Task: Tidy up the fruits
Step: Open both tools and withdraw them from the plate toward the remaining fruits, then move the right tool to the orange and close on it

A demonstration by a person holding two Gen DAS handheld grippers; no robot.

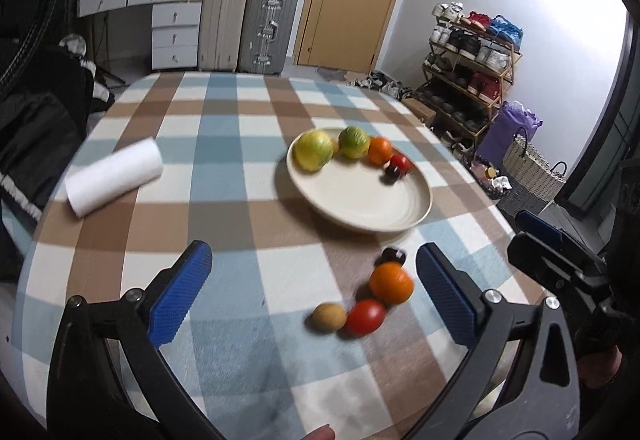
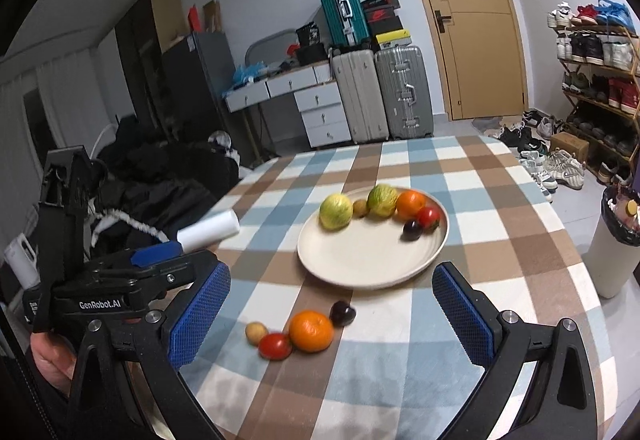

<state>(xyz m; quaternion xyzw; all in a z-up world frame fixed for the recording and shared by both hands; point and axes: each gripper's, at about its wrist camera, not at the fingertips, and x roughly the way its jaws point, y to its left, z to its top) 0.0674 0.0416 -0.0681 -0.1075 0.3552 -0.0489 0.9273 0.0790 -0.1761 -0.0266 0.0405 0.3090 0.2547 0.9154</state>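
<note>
A cream plate [image 1: 360, 208] [image 2: 360, 256] holds two yellow-green round fruits [image 1: 313, 156], an orange, a tomato and a dark plum along its far rim. Four loose fruits lie on the checked cloth in front of it: an orange [image 1: 391, 282] [image 2: 311, 331], a tomato [image 1: 365, 317] [image 2: 275, 346], a small tan fruit [image 1: 329, 317] [image 2: 256, 332] and a dark plum [image 1: 394, 255] [image 2: 343, 313]. My left gripper [image 1: 313, 252] is open above the cloth, the loose fruits near its right finger. My right gripper [image 2: 332, 270] is open too, just behind the same fruits.
A white paper roll [image 1: 114, 176] lies at the table's left edge. A white bin with a black liner [image 2: 612, 252] stands off the right edge. Dark clothing is heaped to the left; suitcases, drawers and a shoe rack stand beyond the table.
</note>
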